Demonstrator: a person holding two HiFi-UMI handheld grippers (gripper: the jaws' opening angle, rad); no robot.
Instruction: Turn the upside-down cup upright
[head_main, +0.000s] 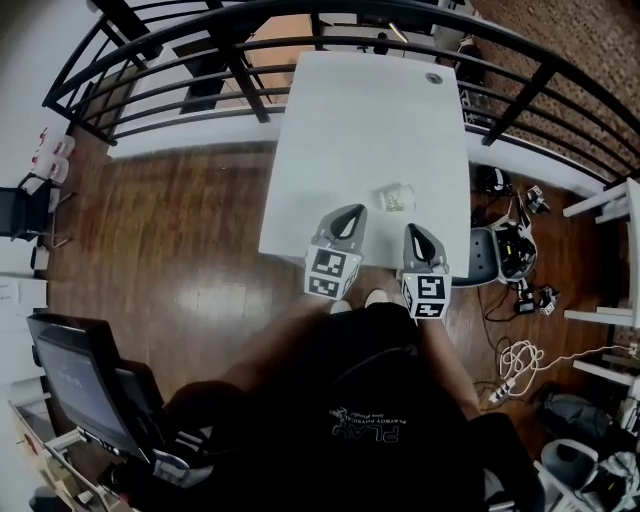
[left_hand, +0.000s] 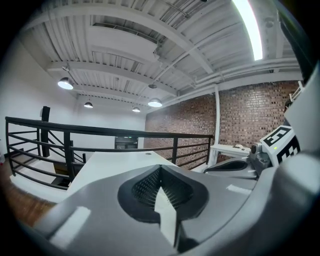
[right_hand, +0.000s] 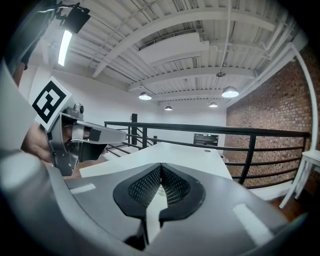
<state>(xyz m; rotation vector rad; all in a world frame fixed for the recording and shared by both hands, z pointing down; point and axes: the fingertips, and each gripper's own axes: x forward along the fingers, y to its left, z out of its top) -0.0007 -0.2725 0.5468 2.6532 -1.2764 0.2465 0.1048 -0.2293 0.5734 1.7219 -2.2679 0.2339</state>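
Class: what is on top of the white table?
A clear cup near its front edge and a round grommet at the far corner. The left gripper and right gripper hide part of that edge.

Only legible txt: "PLAY", upside-down on person's dark shirt (head_main: 365, 425); smaller print unreadable.

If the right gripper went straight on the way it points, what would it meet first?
Probably the cup on the white table, just ahead of the right gripper. The line may only clip the cup's side, since depth is unclear.
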